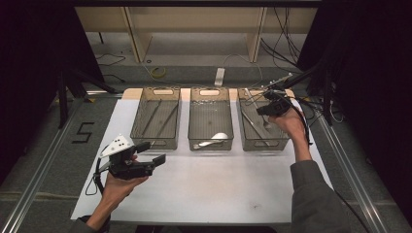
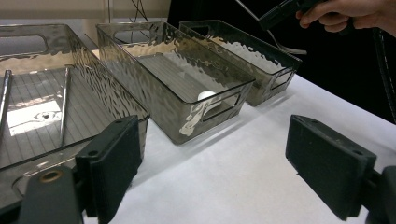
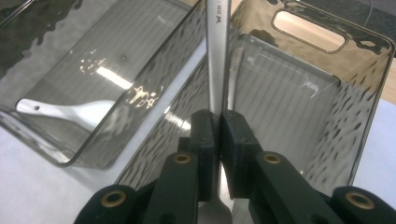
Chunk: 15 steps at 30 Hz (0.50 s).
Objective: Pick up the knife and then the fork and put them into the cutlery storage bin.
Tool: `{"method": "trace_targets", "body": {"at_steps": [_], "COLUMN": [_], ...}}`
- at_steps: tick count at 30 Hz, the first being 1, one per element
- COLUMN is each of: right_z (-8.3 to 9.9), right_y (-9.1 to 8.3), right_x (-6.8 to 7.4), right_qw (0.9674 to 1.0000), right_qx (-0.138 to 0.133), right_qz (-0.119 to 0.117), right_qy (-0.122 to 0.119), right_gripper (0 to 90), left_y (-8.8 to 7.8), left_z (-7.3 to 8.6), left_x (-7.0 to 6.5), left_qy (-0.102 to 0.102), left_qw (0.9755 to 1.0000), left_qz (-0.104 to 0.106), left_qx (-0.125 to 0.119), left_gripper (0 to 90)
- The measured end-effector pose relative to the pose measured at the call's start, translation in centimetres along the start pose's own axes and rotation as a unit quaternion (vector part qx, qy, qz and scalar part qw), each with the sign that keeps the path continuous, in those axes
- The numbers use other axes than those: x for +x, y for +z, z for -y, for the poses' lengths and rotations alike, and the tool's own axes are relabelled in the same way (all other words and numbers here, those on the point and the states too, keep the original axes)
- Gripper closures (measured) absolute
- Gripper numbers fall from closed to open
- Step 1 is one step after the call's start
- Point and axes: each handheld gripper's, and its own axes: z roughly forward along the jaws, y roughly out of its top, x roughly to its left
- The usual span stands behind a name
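Three clear smoked bins stand in a row on the white table point(image 1: 209, 184). My right gripper point(image 1: 262, 111) hovers over the right bin point(image 1: 284, 141), shut on the handle of a metal fork point(image 3: 216, 65) that hangs steeply into the bin. In the left gripper view that fork point(image 2: 281, 45) shows under the right gripper point(image 2: 280, 13). A white spoon point(image 1: 211, 141) lies in the middle bin point(image 1: 190, 121). My left gripper point(image 1: 151, 152) is held low at the table's front left, open, nothing between its jaws.
The left bin point(image 1: 137, 116) holds thin dark rods point(image 2: 64, 107). More metal cutlery point(image 1: 260, 136) lies on the right bin's floor. Wooden shelving and loose cables sit beyond the table. Bare white table spreads in front of the bins.
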Motion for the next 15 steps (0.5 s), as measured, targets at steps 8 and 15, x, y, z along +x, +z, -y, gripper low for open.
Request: {"method": "trace_targets", "body": {"at_steps": [8,15], "right_z": [-0.2,-0.3], "right_y": [0.8,1.7], "right_x": [-0.3,-0.9], "right_qw": [0.9999,0.9997], "right_qx": [-0.003,0.000], "right_qz": [0.007,0.012], "right_qy": [0.011,0.020], "right_gripper": [84.2,84.2], "left_y": [0.0,0.0], "left_z": [0.0,0.0], "left_x": [0.0,0.0], "left_qy": [0.003,0.003], "left_qw": [1.0000,1.0000], "left_qz": [0.001,0.001], "left_qx": [0.000,0.000], "left_gripper": [17.8,17.7]}}
